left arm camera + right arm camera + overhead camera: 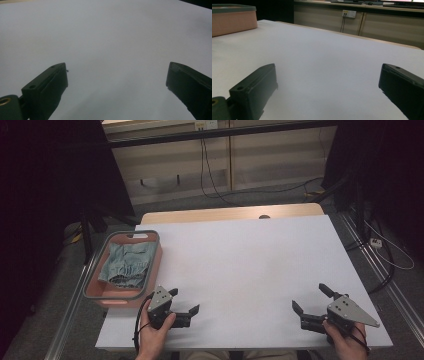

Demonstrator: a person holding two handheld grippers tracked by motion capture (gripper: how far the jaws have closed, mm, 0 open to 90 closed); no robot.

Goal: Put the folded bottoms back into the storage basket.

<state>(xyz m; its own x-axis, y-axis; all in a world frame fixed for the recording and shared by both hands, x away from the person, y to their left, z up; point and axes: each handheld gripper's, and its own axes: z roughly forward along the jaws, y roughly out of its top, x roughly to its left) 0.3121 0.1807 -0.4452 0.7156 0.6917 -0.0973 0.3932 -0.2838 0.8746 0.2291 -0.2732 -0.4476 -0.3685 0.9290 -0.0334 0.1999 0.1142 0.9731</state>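
Left gripper (184, 301) spread, just beside bin (100, 270).

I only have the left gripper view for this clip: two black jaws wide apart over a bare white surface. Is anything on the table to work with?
Observer: Yes. The high view shows a pink basket at the table's left edge, just beyond the left gripper.
Operator: What's in it?
Observer: A folded piece of light blue denim clothing lies inside; neither gripper touches it.
Operator: Where's the other gripper?
Observer: The right gripper is near the table's front right corner, jaws open and holding nothing.
Operator: Does its camera catch the basket?
Observer: Yes, its pink wall sits at the upper left of the right gripper view.
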